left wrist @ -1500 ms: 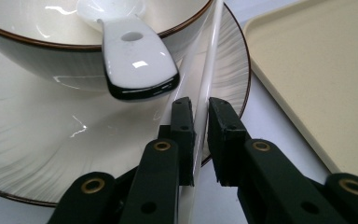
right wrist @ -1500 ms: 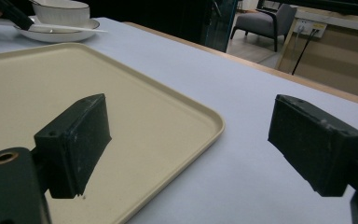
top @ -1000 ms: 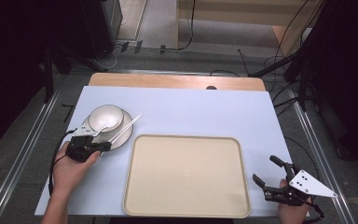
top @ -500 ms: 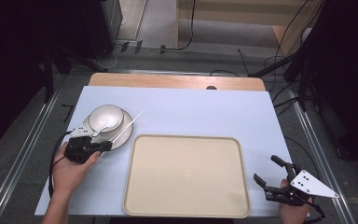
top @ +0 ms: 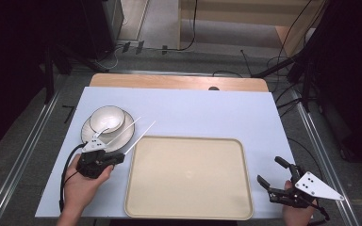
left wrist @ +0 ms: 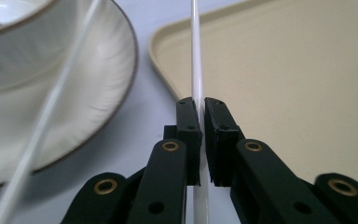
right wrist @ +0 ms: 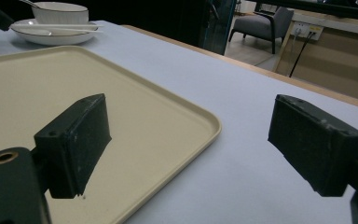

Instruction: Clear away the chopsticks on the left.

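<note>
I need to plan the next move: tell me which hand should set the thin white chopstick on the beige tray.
Left. Its tool is shut on the thin white chopstick at the beige rectangular tray's left edge; the right tool is open at the far right edge.

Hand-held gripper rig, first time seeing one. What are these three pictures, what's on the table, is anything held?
No robot arm here: a person holds a two-jaw tool in each hand. The high view looks down on the table from above the person's side. The other two pictures come from cameras riding on each tool, looking along its black jaws.

On the blue table lie a beige tray and, to its left, a white plate with a bowl on it. One white chopstick rests across the plate.

The left hand-held gripper is shut on a second chopstick; in the left gripper view the jaws pinch the stick, which points out over the tray's corner. The right hand-held gripper is open and holds nothing, near the tray's right edge.
</note>
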The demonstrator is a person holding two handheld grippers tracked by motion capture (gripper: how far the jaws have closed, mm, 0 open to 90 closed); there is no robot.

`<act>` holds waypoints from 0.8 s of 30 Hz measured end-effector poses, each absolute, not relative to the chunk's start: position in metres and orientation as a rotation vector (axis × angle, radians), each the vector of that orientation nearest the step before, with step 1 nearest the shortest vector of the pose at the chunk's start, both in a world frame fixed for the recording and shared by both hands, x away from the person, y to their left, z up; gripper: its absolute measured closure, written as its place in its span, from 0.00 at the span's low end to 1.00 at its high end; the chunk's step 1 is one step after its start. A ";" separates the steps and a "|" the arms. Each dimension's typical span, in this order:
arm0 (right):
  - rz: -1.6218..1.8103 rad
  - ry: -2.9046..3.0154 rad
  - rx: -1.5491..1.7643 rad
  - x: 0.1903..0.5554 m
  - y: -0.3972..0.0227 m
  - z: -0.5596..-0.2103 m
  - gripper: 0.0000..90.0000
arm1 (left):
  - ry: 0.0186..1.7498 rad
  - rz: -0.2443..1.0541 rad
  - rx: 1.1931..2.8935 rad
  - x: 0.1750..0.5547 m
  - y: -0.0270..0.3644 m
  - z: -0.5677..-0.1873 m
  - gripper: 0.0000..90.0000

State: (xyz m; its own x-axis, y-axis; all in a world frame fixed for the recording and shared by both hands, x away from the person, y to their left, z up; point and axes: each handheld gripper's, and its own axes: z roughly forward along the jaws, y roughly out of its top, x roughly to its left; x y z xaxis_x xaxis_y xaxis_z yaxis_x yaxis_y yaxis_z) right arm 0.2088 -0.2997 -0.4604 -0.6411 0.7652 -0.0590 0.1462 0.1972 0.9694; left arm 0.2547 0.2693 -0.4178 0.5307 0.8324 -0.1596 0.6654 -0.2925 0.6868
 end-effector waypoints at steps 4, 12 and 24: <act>1.473 1.928 0.846 0.209 -0.300 -0.460 0.14 | 1.214 0.282 2.046 0.247 0.259 -0.420 0.96; 1.475 1.932 0.849 0.209 -0.299 -0.461 0.14 | 1.258 0.257 2.043 0.228 0.240 -0.432 0.96; 1.475 1.935 0.846 0.210 -0.299 -0.462 0.14 | 1.336 0.181 1.984 0.213 0.215 -0.455 0.95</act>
